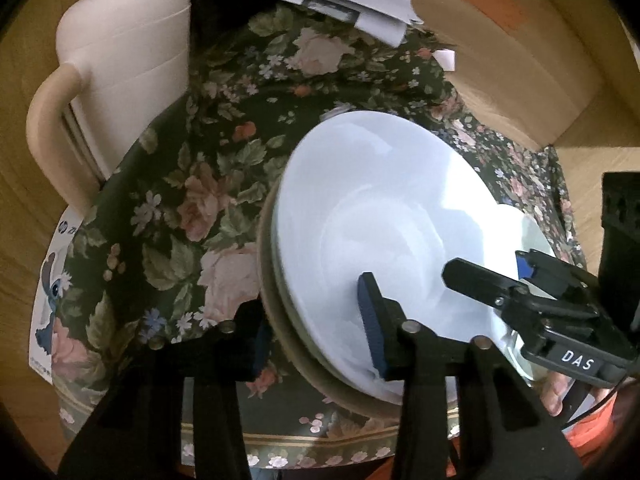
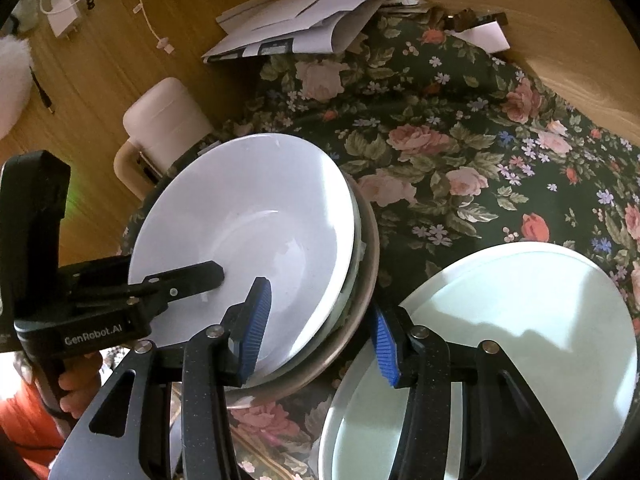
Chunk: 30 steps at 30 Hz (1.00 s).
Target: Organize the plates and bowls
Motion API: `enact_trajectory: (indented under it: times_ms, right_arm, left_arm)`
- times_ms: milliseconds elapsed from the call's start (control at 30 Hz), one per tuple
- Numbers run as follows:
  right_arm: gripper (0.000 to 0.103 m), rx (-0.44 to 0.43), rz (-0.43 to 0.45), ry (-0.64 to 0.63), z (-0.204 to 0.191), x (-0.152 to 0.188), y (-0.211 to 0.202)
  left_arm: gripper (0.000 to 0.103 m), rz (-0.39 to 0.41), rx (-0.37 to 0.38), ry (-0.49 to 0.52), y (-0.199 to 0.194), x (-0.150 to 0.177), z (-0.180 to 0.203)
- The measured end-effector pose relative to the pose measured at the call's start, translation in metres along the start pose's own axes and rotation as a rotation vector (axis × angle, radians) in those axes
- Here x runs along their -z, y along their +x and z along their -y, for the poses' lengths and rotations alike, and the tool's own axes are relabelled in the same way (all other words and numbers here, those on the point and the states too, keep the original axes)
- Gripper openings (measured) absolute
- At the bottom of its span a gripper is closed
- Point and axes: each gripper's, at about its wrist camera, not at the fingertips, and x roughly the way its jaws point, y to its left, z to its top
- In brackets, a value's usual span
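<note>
Nesting in a brown dish (image 2: 366,280), stacked white bowls (image 2: 248,224).

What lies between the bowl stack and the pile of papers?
Only bare floral tablecloth separates bowl stack and papers, clearest in the right wrist view.

"DAS" in white letters on a dark label on the body of the right gripper (image 1: 496,280), seen from the left wrist view. "GenRobot.AI" in pale letters on the side of the left gripper (image 2: 218,276), seen from the right wrist view. An "hp" round logo on a white printed box (image 1: 52,280) under the cloth edge; its other print is too small to read.
</note>
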Motion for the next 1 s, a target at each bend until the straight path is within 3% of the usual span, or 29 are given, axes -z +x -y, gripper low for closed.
enact_trajectory:
  times_ms: [433, 700, 1000]
  right_arm:
    - [0.043, 0.038, 0.025, 0.015, 0.0, -0.002, -0.002]
    - [0.043, 0.042, 0.079, 0.013, -0.004, -0.005, -0.02]
    - [0.042, 0.057, 0.142, 0.026, -0.002, -0.005, -0.046]
  left_arm:
    - [0.039, 0.034, -0.076, -0.009, -0.002, -0.002, 0.009]
    - [0.04, 0.049, -0.066, -0.038, -0.012, -0.007, 0.011]
    - [0.039, 0.095, -0.063, -0.005, -0.028, -0.015, 0.033]
